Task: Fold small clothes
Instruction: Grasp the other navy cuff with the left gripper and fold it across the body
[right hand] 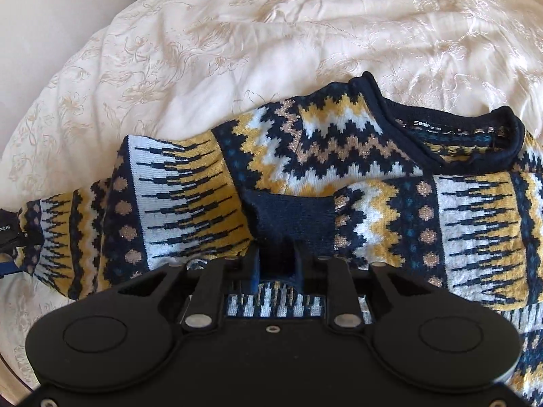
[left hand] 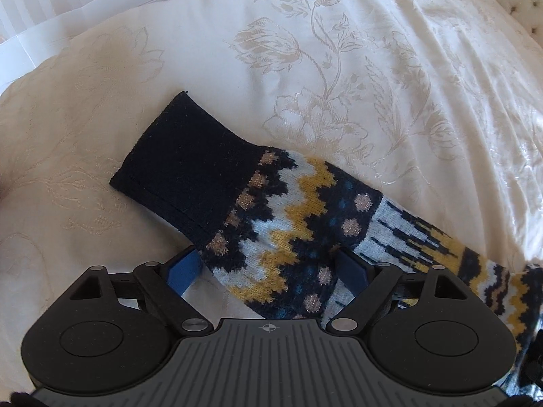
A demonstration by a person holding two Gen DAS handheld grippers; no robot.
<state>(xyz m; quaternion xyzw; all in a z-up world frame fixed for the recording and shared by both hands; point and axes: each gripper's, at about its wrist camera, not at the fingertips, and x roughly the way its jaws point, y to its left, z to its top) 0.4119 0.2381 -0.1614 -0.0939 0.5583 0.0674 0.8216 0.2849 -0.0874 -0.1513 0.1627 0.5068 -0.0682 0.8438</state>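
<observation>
The right gripper (right hand: 276, 264) hides part of the sweater (right hand: 339, 142) cuff (contact unclear).

- Our left tool (left hand: 268, 266) points steeply down, its blue fingers (left hand: 183, 269) spread wide, one on each side of the sweater sleeve (left hand: 271, 217), not pressing it.
- Our right tool (right hand: 276, 264) also tilts steeply down, its fingers (right hand: 254, 271) close together around the navy cuff (right hand: 292, 217).
</observation>
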